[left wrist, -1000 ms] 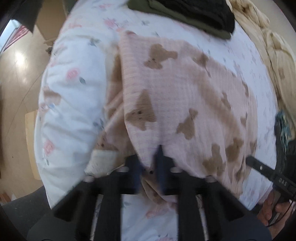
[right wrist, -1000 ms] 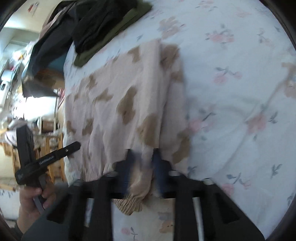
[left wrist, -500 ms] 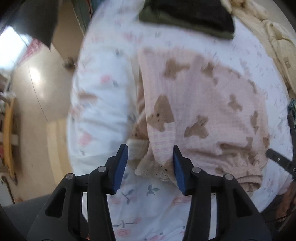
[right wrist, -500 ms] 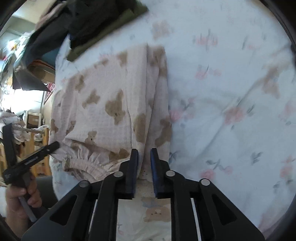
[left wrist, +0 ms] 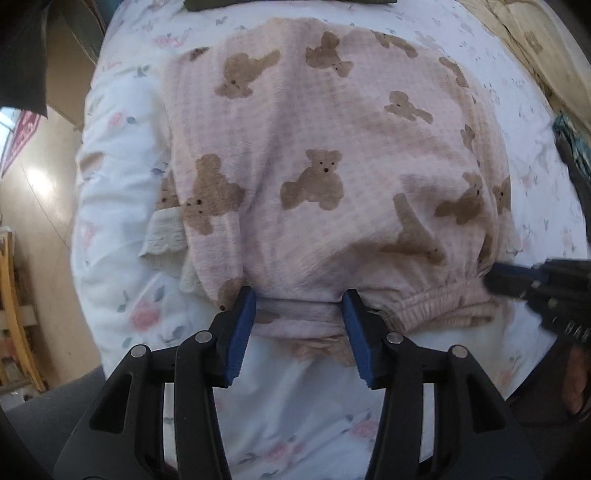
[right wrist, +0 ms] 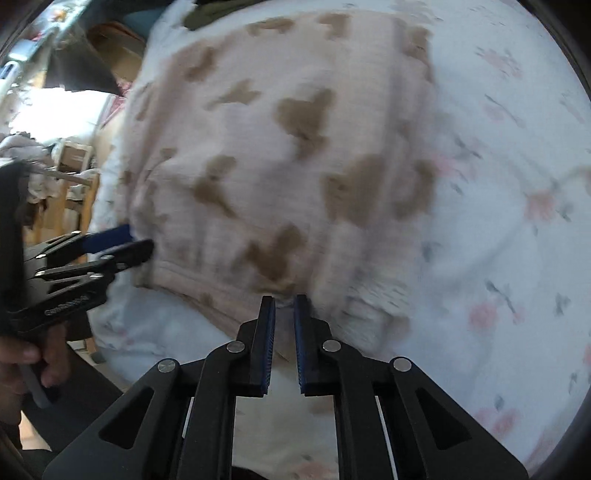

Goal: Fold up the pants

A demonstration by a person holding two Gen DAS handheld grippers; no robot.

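The pants (left wrist: 314, 155), pink with brown bears, are laid folded on a bed (left wrist: 118, 155) covered in a white flowered quilt. The gathered waistband (left wrist: 436, 302) is turned toward the near edge, and a strip of white lace trim (left wrist: 162, 232) is seen sticking out at the pants' left side.

The left tongs (left wrist: 299, 310) are pointed straight down at the near hem. Their blue pads (left wrist: 242, 325) are spread, with a fold of the fabric lying between them but not pressed.

The right tongs (right wrist: 284, 317) are seen at the pants' right near corner. Their jaws are closing and are nearly pressed together; a sliver of cloth is seen in the narrow gap, though the blur leaves it unclear whether it is pinched. In the left wrist view, the right tongs are met at the right end of the waistband.

A hand (right wrist: 33, 362) is seen gripping the left tool's handle in the right wrist view.

A dark garment (left wrist: 288, 3) is laid on the bed beyond the pants, and a beige blanket (left wrist: 524, 40) is seen at the far right. A shiny floor (left wrist: 37, 192) is seen left of the bed.
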